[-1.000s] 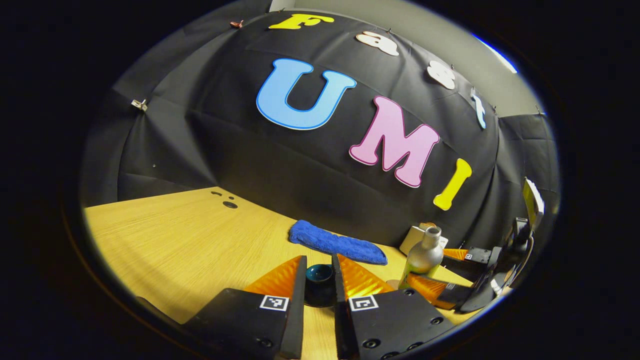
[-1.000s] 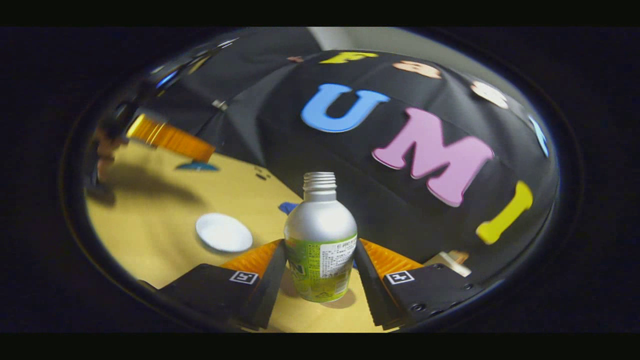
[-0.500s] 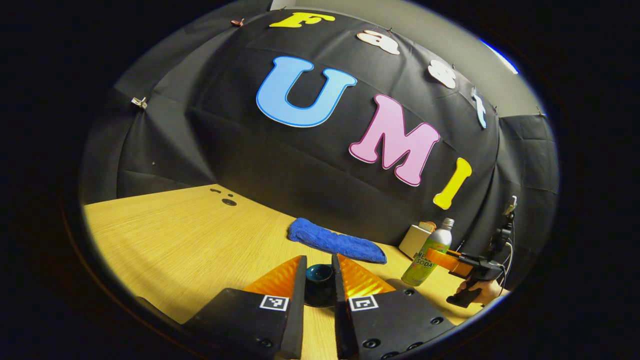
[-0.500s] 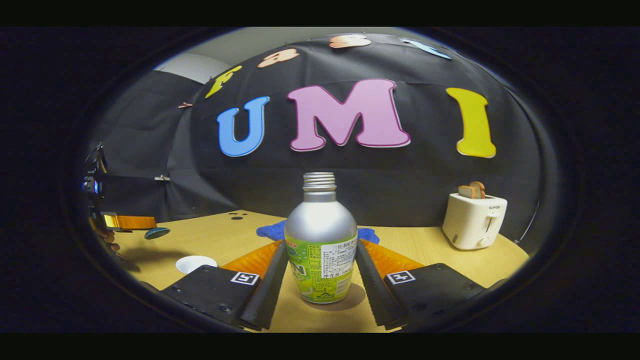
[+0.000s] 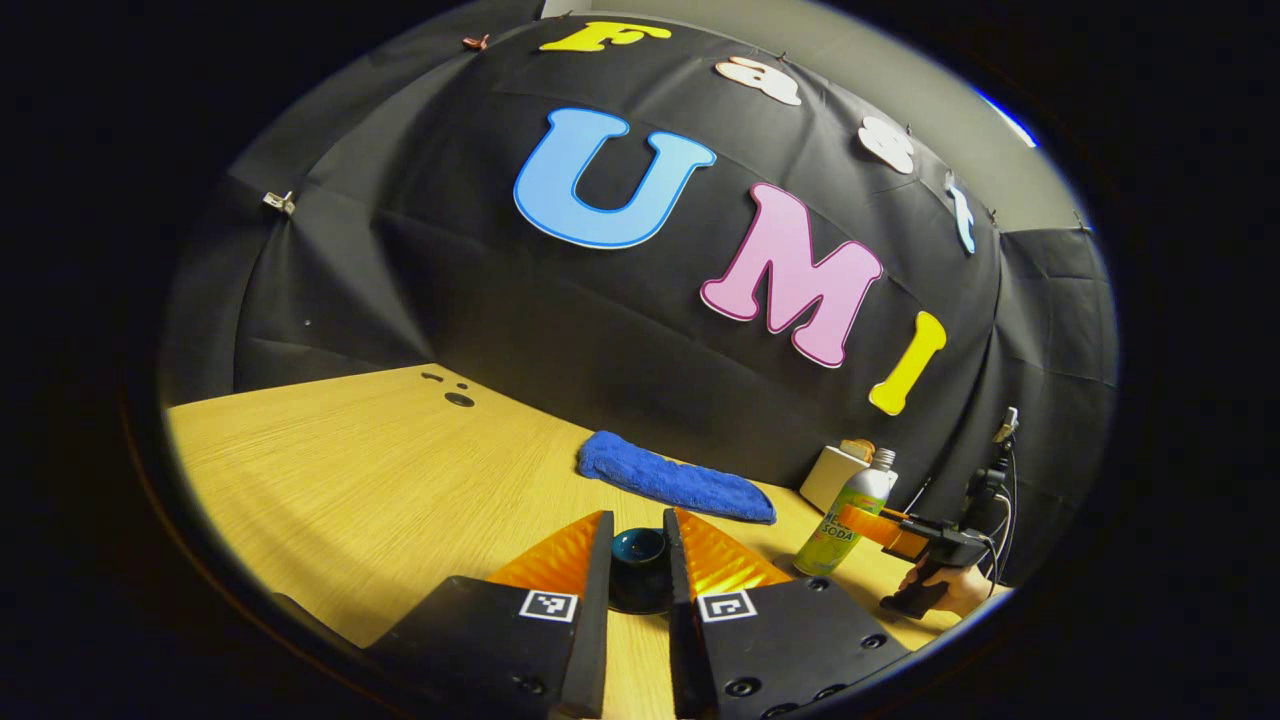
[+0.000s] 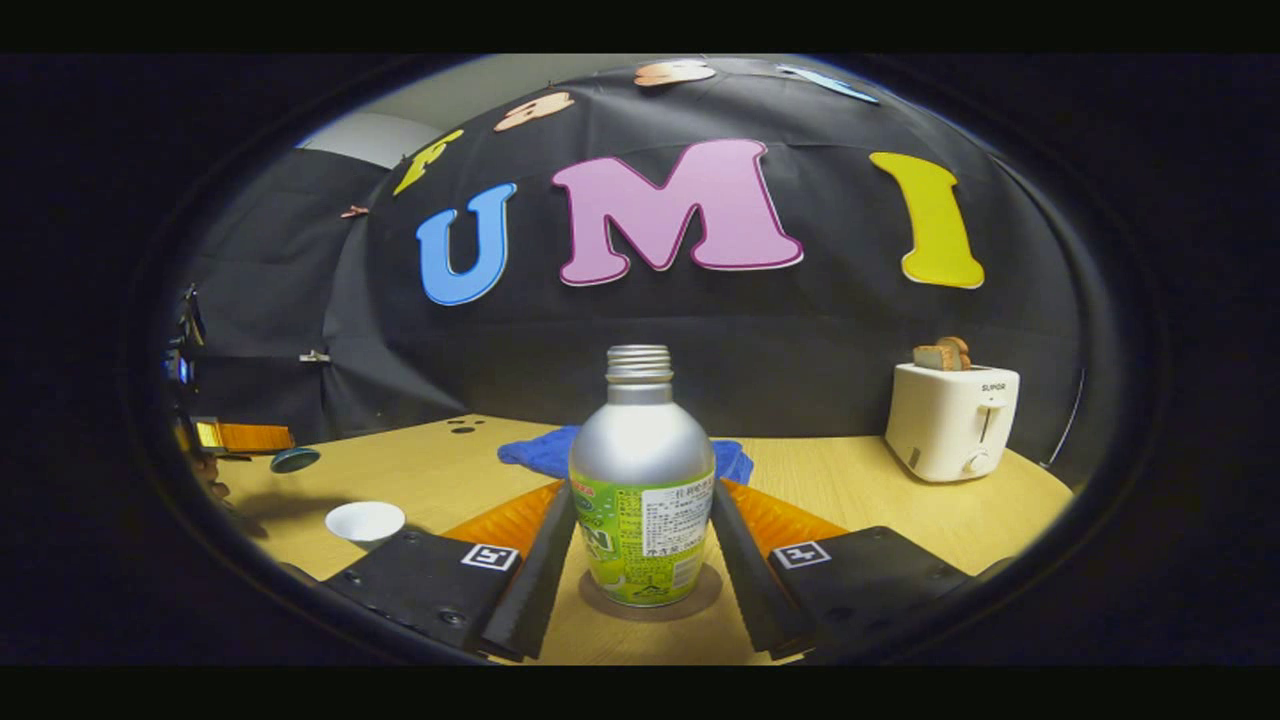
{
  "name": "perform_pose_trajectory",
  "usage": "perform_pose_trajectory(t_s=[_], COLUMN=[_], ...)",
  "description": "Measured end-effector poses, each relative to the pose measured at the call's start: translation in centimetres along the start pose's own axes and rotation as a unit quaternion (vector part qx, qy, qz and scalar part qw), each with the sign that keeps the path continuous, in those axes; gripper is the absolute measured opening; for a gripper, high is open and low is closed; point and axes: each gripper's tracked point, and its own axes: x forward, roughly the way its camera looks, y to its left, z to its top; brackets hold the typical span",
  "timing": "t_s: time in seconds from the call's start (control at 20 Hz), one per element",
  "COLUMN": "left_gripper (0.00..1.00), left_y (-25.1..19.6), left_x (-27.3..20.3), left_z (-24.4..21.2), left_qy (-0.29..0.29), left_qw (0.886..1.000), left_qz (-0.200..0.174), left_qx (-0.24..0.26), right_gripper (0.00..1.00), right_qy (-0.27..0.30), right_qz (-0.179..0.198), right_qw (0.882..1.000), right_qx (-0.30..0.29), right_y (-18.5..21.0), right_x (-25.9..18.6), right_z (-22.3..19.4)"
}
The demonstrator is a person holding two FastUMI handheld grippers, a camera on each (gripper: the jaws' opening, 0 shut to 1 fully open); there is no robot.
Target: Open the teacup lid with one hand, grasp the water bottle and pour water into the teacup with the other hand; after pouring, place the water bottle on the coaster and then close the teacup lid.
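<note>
Water bottle set down on the coaster; lid yet to go back on

Water bottle (image 6: 641,492) stands upright between the two fingers of the right claw (image 6: 640,560), its base resting on a round brown coaster (image 6: 700,600) that shows as a disc under it on the table (image 6: 860,500). The fingers lie close along both sides of the bottle and appear to touch it, so I judge the right claw to be closed on it and not yet let go. The bottle's threaded neck is open, with no cap on it; how much liquid it holds cannot be told through the metal.

In the left gripper view, the left claw (image 5: 638,570) has its fingers drawn narrow around a small dark teacup lid (image 5: 638,552), gripped between them; whether it hangs above the table or rests on it cannot be told. Well off to that claw's right, the bottle (image 5: 848,515) and the hand (image 5: 955,590) with the other claw are seen.

A white teacup (image 6: 365,522) sits open on the table to the left of the right claw, near the left claw and lid (image 6: 294,459) at the far left. Whether there is water in the cup cannot be made out.

Judging by this, the lid is off and the bottle is on the coaster, which points to the pouring being over. What is left is to release the bottle, bring the lid over the cup and close it.

Beyond the right claw lie a blue cloth (image 6: 545,452) and, to its right, a white toaster (image 6: 950,420) with bread in it.
</note>
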Motion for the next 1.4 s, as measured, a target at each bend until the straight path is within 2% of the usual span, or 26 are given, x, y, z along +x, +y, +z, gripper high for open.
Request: perform_pose_trajectory(t_s=[0.2, 0.4, 0.6, 0.65, 0.75, 0.8, 0.85, 1.1, 1.2, 1.3, 1.4], left_gripper=[0.29, 0.3, 0.29, 0.3, 0.29, 0.3, 0.3, 0.3, 0.3, 0.3, 0.3], left_y=[0.0, 0.1, -0.1, -0.2, -0.5, -0.8, -1.0, -3.4, -4.8, -5.9, -6.4], left_x=[0.0, 0.0, 0.1, 0.1, 0.2, 0.2, 0.3, 1.1, 1.5, 1.9, 2.5], left_z=[0.0, 0.0, -0.2, -0.2, -0.3, -0.4, -0.6, -2.4, -3.2, -4.1, -5.1], left_qy=[0.0, 0.0, 0.002, 0.002, 0.002, 0.002, 0.002, 0.016, 0.019, 0.02, 0.024], left_qw=[1.0, 1.0, 1.0, 1.0, 1.0, 1.0, 1.0, 0.999, 0.997, 0.995, 0.993], left_qz=[0.0, -0.001, 0.001, 0.001, -0.001, -0.002, -0.002, -0.014, -0.024, -0.027, -0.024], left_qx=[0.0, 0.0, 0.001, 0.002, 0.006, 0.008, 0.011, 0.043, 0.065, 0.09, 0.113], right_gripper=[0.77, 0.82, 0.93, 0.88, 0.88, 0.94, 0.95, 0.95, 0.95, 0.95, 0.95], right_qy=[0.01, 0.021, 0.027, 0.028, 0.04, 0.047, 0.05, 0.016, -0.022, -0.022, -0.024], right_qz=[0.004, 0.017, 0.017, 0.016, 0.015, 0.012, 0.009, -0.004, -0.003, -0.001, -0.024], right_qw=[1.0, 0.999, 0.999, 0.999, 0.999, 0.998, 0.998, 1.0, 1.0, 1.0, 0.999], right_qx=[0.008, 0.017, 0.019, 0.024, 0.032, 0.031, 0.027, -0.002, -0.013, -0.014, -0.014], right_y=[-0.2, 0.1, -0.3, -0.4, -0.6, -0.8, -1.0, -1.6, -0.9, -0.6, -1.2], right_x=[0.3, 0.2, -0.5, -0.8, -1.8, -2.7, -3.6, -8.6, -10.1, -10.4, -11.3], right_z=[-0.9, -1.4, -1.8, -2.0, -2.7, -3.2, -3.5, -2.4, -1.4, -1.8, -1.8])
